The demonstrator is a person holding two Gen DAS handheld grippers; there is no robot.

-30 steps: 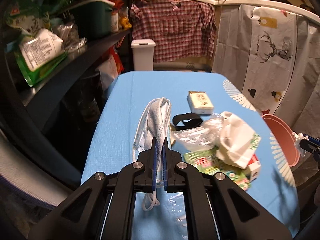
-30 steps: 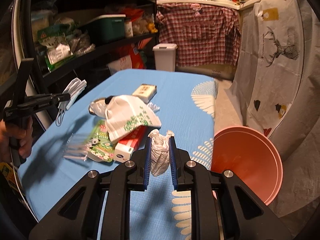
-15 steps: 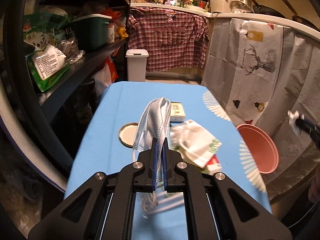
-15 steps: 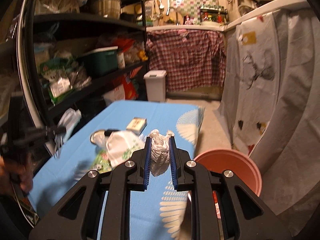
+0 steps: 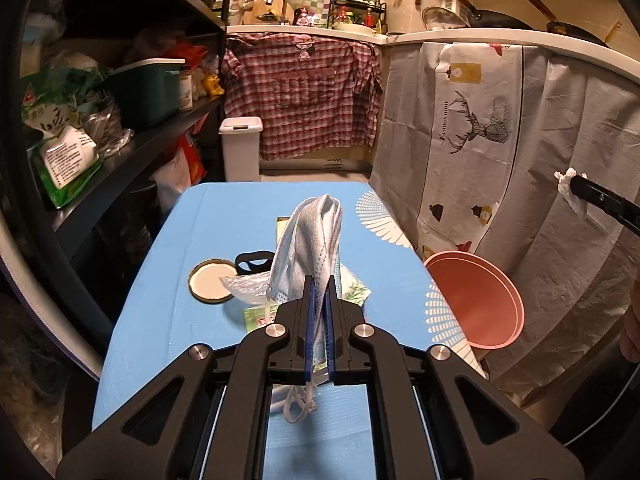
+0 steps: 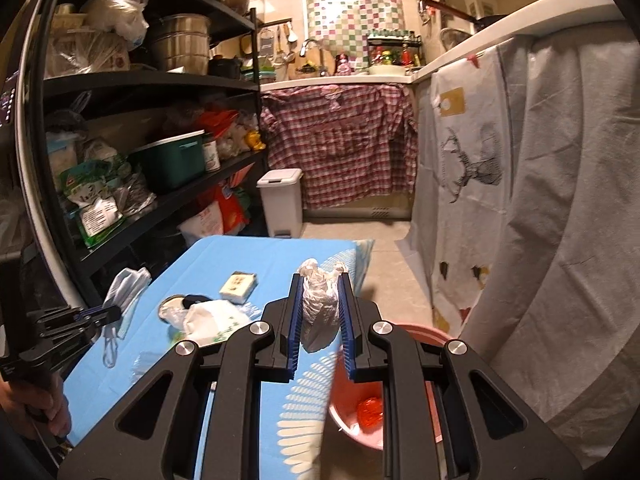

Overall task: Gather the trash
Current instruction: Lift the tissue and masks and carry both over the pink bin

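My left gripper (image 5: 319, 284) is shut on a pale blue face mask (image 5: 314, 240) and holds it above the blue table (image 5: 168, 312). My right gripper (image 6: 320, 280) is shut on a crumpled white plastic wad (image 6: 318, 308), raised high beside the table, above a pink basin (image 6: 352, 408) that holds a red item (image 6: 370, 410). The basin also shows in the left wrist view (image 5: 476, 300). On the table lie a white plastic bag (image 6: 212, 316), a small box (image 6: 238, 286), a round lid (image 5: 212, 285) and green wrappers (image 5: 256, 314).
Dark shelves (image 5: 132, 152) full of packets run along the left of the table. A white pedal bin (image 5: 240, 148) stands on the floor behind it. Draped curtains (image 5: 472, 152) hang on the right. A plaid shirt (image 5: 300, 92) hangs at the back.
Both grippers have risen and pulled back with their loads. The right gripper has moved right, above the pink basin. The lifted mask uncovers the round lid.
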